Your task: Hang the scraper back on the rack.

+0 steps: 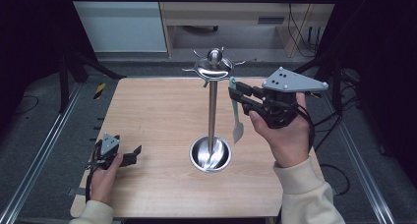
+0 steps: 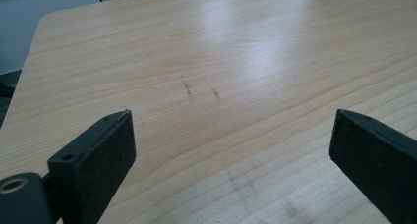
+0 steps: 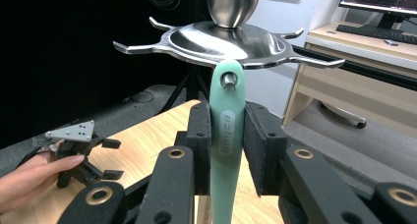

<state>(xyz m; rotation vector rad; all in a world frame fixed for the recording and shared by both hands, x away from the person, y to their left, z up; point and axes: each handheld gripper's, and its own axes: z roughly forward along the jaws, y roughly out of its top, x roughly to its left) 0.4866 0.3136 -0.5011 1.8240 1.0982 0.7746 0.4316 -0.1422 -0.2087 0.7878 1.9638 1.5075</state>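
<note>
Here, in the high view, the right gripper (image 1: 235, 97) holds a pale green spatula (image 1: 236, 117) by its handle, up beside the steel rack (image 1: 212, 106) that stands mid-table (image 1: 147, 116). The spatula's blade hangs down near the rack's round base. The left gripper (image 1: 134, 155) rests low at the table's near left corner.

In the left gripper view, its jaws stand wide apart over bare wood.

In the right gripper view, the jaws are clamped on the spatula's handle, whose hole sits on a hook (image 3: 228, 79) under the rack's top disc.
</note>
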